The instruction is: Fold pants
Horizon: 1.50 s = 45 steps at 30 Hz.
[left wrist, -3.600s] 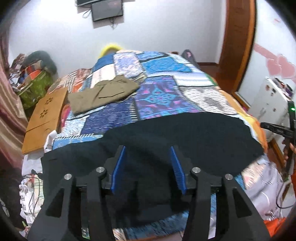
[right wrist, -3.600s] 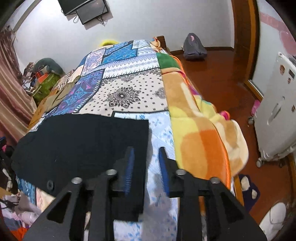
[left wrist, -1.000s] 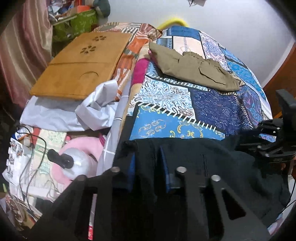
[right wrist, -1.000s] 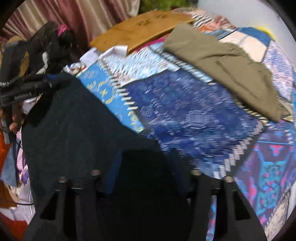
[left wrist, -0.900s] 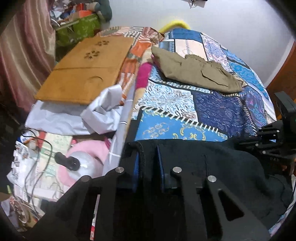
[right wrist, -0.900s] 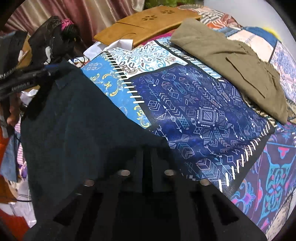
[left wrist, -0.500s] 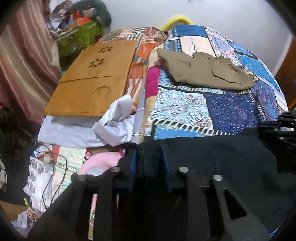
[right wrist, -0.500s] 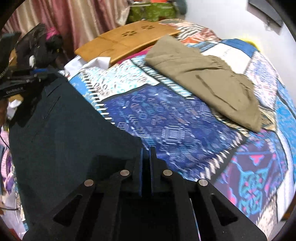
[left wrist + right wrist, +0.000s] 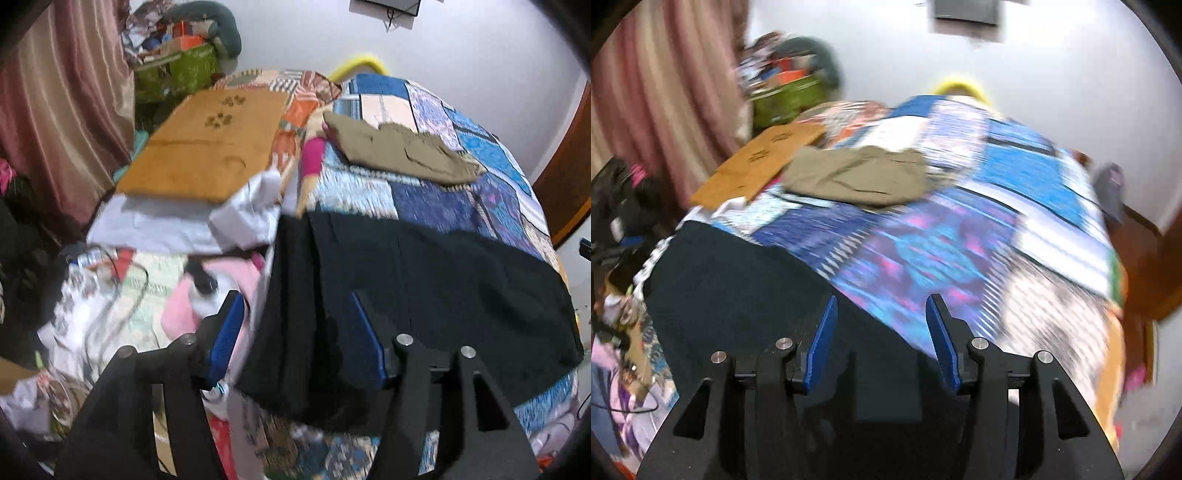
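the black pants (image 9: pixel 424 280) lie spread across the near end of the bed (image 9: pixel 424 199) on its patchwork quilt, one edge drooping over the side toward a cluttered floor that's too smeared to sort out. the left hand-held gripper (image 9: pixel 295 336) hangs over that drooping edge with its blue pads spread wide, and i can't tell whether either pad touches the cloth, while the right hand-held gripper (image 9: pixel 879 336) is also spread apart above the pants (image 9: pixel 738 295), whose near part is hidden behind its body. farther up the bed a folded olive garment (image 9: pixel 402 153) lies beside a wooden board (image 9: pixel 207 147), and the right view is heavily blurred.
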Each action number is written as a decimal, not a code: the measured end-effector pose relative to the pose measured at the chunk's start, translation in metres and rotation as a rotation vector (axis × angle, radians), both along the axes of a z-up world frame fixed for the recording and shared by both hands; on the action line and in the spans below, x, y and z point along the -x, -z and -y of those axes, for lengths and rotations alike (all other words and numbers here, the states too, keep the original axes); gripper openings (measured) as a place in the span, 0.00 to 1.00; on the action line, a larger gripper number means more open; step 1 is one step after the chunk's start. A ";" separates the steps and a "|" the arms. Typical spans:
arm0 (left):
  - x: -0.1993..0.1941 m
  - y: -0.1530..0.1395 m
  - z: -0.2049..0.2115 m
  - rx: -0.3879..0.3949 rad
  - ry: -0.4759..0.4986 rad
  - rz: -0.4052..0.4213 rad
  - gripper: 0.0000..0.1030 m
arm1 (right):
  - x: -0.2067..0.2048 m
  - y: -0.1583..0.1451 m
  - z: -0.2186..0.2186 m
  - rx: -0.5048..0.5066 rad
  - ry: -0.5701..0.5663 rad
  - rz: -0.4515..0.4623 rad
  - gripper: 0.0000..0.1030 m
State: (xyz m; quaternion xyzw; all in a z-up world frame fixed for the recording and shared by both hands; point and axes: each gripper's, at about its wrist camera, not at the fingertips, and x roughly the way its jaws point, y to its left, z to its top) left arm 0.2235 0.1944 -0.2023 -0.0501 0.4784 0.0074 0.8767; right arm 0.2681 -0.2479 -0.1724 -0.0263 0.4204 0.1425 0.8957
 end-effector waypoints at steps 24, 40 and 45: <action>0.037 0.039 0.036 -0.051 -0.042 -0.023 0.18 | 0.163 0.102 0.167 -0.194 0.551 -0.226 0.51; 0.034 0.022 0.013 -0.158 -0.089 -0.004 0.16 | 0.167 0.110 0.153 -0.144 0.503 -0.182 0.08; 0.043 0.049 0.009 -0.138 -0.099 -0.058 0.16 | 0.170 0.112 0.163 -0.140 0.520 -0.204 0.07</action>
